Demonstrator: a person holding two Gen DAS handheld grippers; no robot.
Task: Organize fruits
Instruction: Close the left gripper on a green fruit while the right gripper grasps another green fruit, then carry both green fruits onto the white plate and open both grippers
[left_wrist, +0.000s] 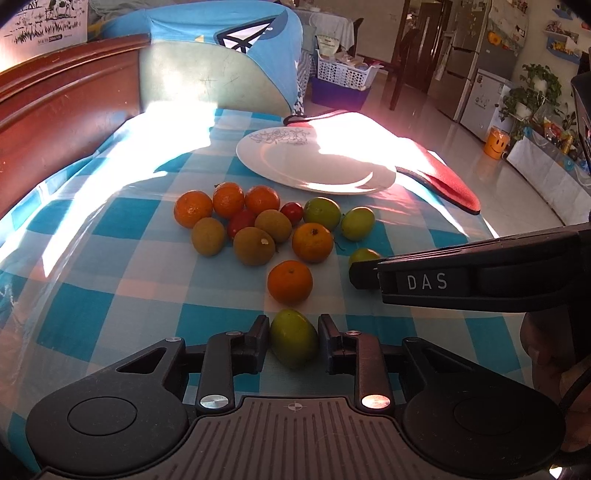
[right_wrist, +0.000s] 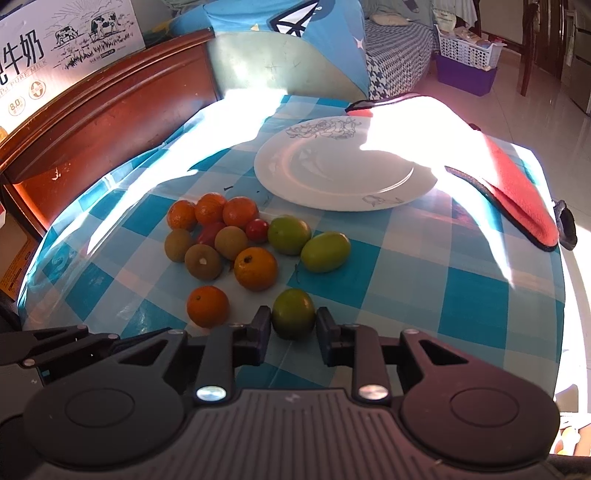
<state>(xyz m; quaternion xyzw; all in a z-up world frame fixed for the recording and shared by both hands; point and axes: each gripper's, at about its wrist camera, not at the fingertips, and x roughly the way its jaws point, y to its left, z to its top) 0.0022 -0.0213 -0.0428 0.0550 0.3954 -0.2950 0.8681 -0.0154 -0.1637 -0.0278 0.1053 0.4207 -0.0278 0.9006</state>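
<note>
- Fruits (left_wrist: 258, 225) sit piled on the checked tablecloth (left_wrist: 110, 288), near the empty white plate (left_wrist: 314, 162).
- Left gripper (left_wrist: 293, 341) clamps one green fruit (left_wrist: 293, 338).
- Right gripper (right_wrist: 293, 319) pinches another green fruit (right_wrist: 293, 314).

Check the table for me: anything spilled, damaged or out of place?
Nothing spilled. The white plate sits partly on the red cloth, so it may be tilted. One brown fruit has a small pale nick.

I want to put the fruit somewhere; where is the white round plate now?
The white round plate lies behind the fruit pile, beside the red cloth on its right.
</note>
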